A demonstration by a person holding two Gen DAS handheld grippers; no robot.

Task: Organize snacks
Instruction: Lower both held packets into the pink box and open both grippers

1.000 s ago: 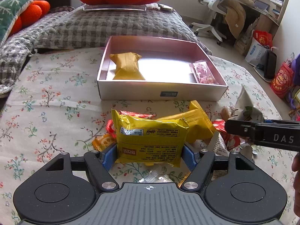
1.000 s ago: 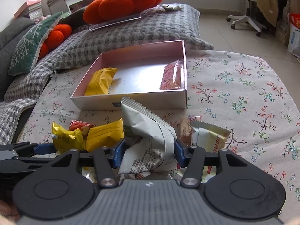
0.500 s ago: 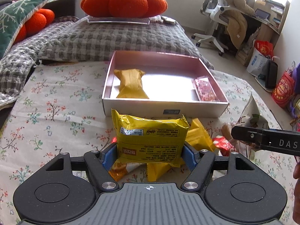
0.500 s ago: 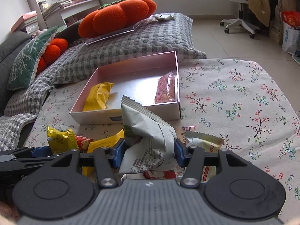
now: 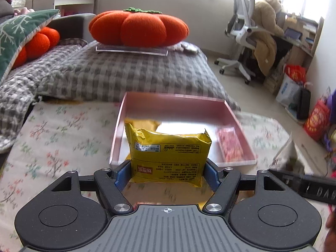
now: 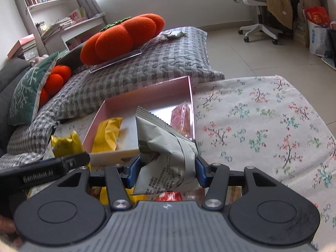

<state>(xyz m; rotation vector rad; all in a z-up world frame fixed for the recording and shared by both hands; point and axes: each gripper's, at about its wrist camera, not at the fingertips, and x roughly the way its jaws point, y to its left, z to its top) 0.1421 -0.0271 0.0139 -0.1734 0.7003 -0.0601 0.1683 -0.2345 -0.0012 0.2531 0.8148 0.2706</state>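
My left gripper (image 5: 167,173) is shut on a yellow snack packet (image 5: 168,157) and holds it up in front of the pink box (image 5: 178,103). My right gripper (image 6: 163,174) is shut on a grey-white snack bag (image 6: 166,147), lifted near the pink box's front edge (image 6: 113,155). Inside the box lie a yellow packet (image 6: 108,134) at the left and a red packet (image 6: 181,117) at the right. The red packet also shows in the left wrist view (image 5: 230,147). Loose snacks (image 6: 168,196) lie under the right gripper, mostly hidden.
The box stands on a floral cloth (image 6: 262,126). Behind it are a grey checked cushion (image 5: 126,75) and an orange pumpkin pillow (image 5: 138,29). An office chair (image 5: 247,35) and bags (image 5: 317,119) stand at the right on the floor.
Both grippers have lifted with their packets and moved toward the pink box. The loose snack pile has dropped below the views.
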